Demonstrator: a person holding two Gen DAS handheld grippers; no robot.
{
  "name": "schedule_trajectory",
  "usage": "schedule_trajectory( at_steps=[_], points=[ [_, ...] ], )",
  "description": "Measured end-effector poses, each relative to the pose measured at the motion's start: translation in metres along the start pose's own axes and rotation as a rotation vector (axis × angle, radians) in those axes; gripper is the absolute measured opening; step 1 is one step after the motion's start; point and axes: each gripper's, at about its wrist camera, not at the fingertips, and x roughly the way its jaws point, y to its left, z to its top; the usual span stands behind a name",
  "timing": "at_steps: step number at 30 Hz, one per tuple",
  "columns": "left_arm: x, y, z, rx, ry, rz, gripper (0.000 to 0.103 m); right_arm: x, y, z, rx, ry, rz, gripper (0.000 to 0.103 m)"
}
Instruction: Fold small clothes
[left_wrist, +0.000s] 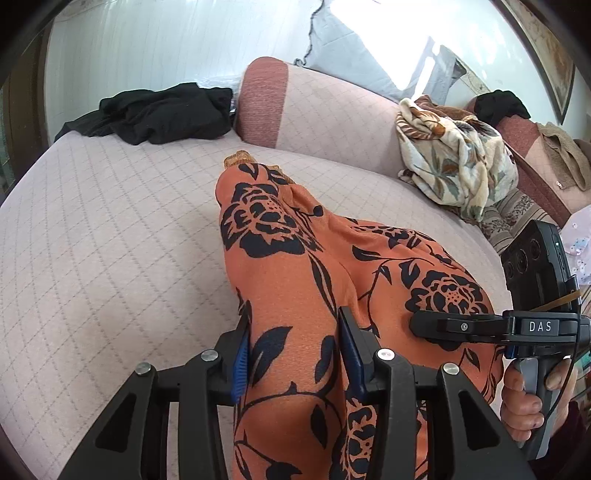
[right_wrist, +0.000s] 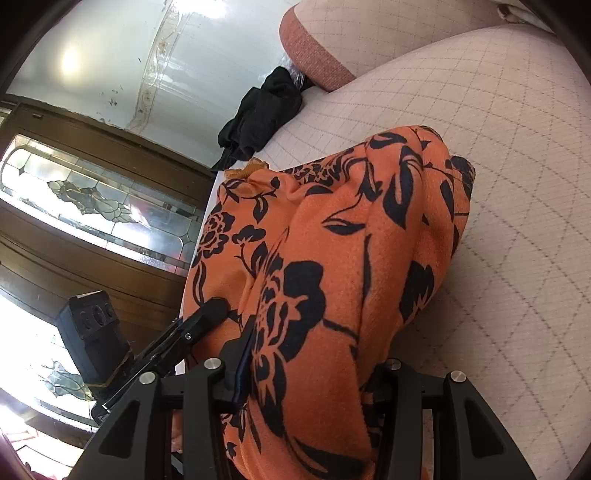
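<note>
An orange garment (left_wrist: 295, 240) with a black flower print lies bunched on the pale quilted sofa seat (left_wrist: 110, 240). Its near end is lifted off the seat. My left gripper (left_wrist: 295, 325) is shut on one fold of it, blue pads (left_wrist: 240, 358) pressed against the cloth on both sides. In the right wrist view the same garment (right_wrist: 351, 221) fills the gap of my right gripper (right_wrist: 314, 354), which is shut on another fold. One right finger (left_wrist: 424, 325) shows side-on against the cloth in the left wrist view. A left finger (right_wrist: 210, 314) lies just left of the right gripper.
A black garment (left_wrist: 162, 110) lies crumpled at the seat's far left beside a pink and red bolster (left_wrist: 266, 99). A cream floral blanket (left_wrist: 454, 158) is heaped at the right. A person's hand (left_wrist: 524, 398) holds the right gripper's handle. A wooden cabinet with leaded glass (right_wrist: 92, 199) stands beyond the seat's edge.
</note>
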Motion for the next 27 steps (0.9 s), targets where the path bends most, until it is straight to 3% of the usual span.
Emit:
schedule_trajectory(
  at_steps=[12,27],
  points=[
    [-0.005,0.01,-0.007,-0.015,0.044,0.048,0.044,0.034,0.005,0.003,0.001,0.071,-0.009,0.047],
    [-0.004,0.009,-0.006,-0.022,0.054,0.057,0.044,0.046,0.007,0.007,0.009,0.084,-0.017,0.047]
  ],
)
